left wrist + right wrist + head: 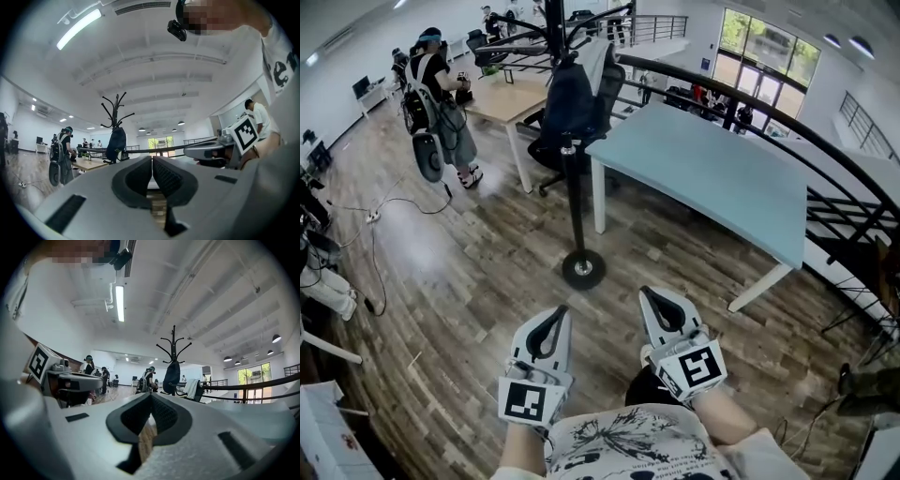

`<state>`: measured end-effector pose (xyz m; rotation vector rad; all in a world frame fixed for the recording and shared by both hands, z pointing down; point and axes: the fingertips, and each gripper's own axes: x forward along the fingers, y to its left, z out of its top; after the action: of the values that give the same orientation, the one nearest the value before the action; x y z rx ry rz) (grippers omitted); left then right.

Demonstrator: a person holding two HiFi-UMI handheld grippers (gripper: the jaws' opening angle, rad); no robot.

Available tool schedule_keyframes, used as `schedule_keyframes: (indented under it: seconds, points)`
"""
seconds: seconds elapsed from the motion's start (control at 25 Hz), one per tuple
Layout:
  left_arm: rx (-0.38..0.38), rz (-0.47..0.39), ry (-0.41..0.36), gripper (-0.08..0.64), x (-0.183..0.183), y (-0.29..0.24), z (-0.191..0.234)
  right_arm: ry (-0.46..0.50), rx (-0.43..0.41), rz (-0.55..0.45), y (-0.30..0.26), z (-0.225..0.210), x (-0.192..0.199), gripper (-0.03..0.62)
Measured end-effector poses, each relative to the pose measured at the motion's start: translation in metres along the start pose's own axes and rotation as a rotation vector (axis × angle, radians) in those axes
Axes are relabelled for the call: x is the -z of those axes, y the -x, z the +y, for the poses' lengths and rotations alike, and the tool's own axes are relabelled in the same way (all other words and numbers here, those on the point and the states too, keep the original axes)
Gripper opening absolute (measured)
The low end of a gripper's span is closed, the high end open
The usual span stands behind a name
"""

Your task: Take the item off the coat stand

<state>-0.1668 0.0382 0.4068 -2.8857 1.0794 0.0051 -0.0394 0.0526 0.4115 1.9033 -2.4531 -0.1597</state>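
dark bag on branched coat stand; left hand-held gripper, right hand-held gripper closed

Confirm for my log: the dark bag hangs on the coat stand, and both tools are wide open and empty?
Not open: the left tool and right tool are both shut, empty, as each gripper view shows. The dark bag does hang on the coat stand.

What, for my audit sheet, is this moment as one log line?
left tool: shut, empty | right tool: shut, empty | bag: hanging on coat stand, untouched
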Motion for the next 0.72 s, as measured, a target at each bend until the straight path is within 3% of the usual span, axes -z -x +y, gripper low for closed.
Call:
schedule_keyframes:
  seconds: [0.48,0.72]
  points:
    - [-0.211,-0.074,-0.065,0.005,-0.033,-0.191,0.011,0.025,-0.201,-0.036,-0.113,-0.170,0.004,-0.006]
    - [-0.292,-0.072,-0.075,0.005,-0.032,-0.251,0.021,0.049,-0.298,-0.053,-0.165,-0.220,0.003,-0.006]
